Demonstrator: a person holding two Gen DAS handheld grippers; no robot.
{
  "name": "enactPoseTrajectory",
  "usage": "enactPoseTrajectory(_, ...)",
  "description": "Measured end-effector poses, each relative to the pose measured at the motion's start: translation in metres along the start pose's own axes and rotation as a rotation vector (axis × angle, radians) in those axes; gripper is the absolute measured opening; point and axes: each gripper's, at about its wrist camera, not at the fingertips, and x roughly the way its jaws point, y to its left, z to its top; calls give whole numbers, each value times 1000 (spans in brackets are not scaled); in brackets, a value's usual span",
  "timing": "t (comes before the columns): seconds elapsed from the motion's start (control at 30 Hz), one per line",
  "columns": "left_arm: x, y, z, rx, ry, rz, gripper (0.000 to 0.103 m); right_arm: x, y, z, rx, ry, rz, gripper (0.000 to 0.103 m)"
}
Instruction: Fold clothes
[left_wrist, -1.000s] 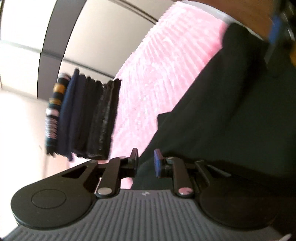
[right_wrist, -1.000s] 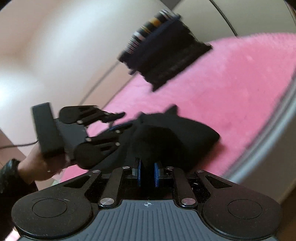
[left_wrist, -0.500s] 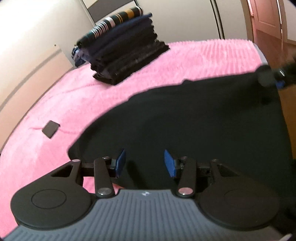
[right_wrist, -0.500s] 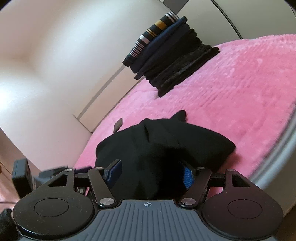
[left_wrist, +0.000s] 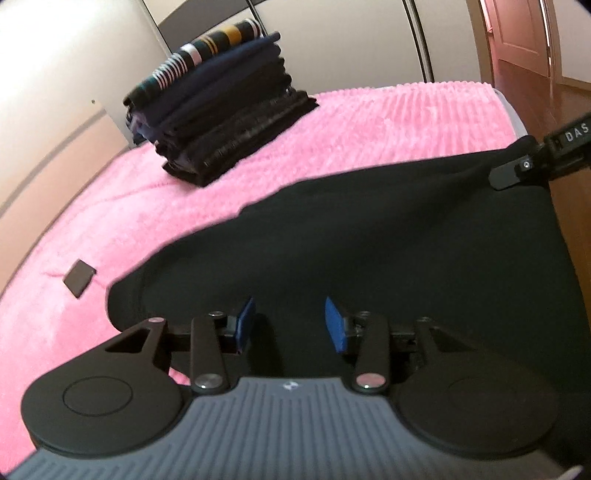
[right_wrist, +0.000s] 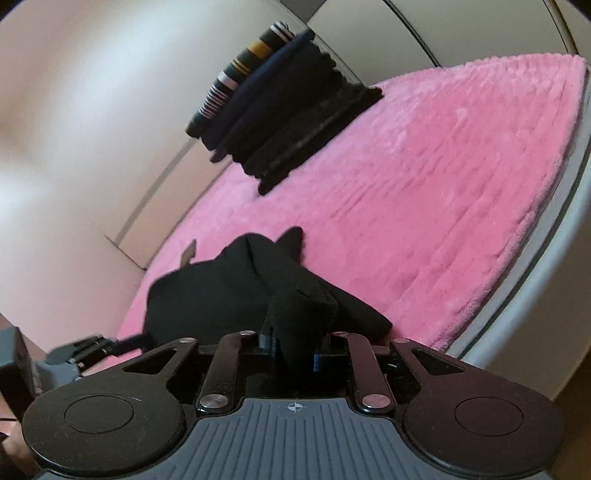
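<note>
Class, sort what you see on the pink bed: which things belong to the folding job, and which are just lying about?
Job:
black garment
right tongs, shut on a bunch of it
left tongs, open
stack of folded clothes

Lying about:
small dark square
pink blanket

One black garment — one folded stack, one small dark card — two hand-held grippers.

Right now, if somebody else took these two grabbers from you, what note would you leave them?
Left gripper: jaws open, hovering over the black garment, holding nothing.
Right gripper: jaws shut on a bunched part of that garment.
The garment lies spread on the pink blanket, not yet folded.
Done: a stack of folded clothes sits farther back on the blanket.
Left: fold the black garment, probably add it to the stack.
</note>
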Motion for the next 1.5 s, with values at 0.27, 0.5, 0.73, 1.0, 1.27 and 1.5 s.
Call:
enactPoseTrajectory(0.27, -3, 26, -4, -111, -17, 29, 39, -4, 2, 8, -28, -3, -7, 15)
enactPoseTrajectory(0.5, 32, 20, -6, -88, 46, 10, 38, -5, -3, 3, -37, 18, -24, 23)
enactPoseTrajectory(0.73, 5, 53, 7, -124, -2, 23, 38, -47, 33, -1, -251, -89, -174, 52)
enactPoseTrajectory(1.0, 42, 112, 18, -211, 21, 36, 38, -26, 116, -39, -569, 55, 149, 52)
enactPoseTrajectory(1.27, 92, 130, 11, -249, 47, -28, 46, 24, 107, -80, -638, 324, 138, 51)
enactPoseTrajectory(1.5, 73, 134, 14, -267, 25, 5, 48, 19, 120, -69, -690, 357, 113, 51)
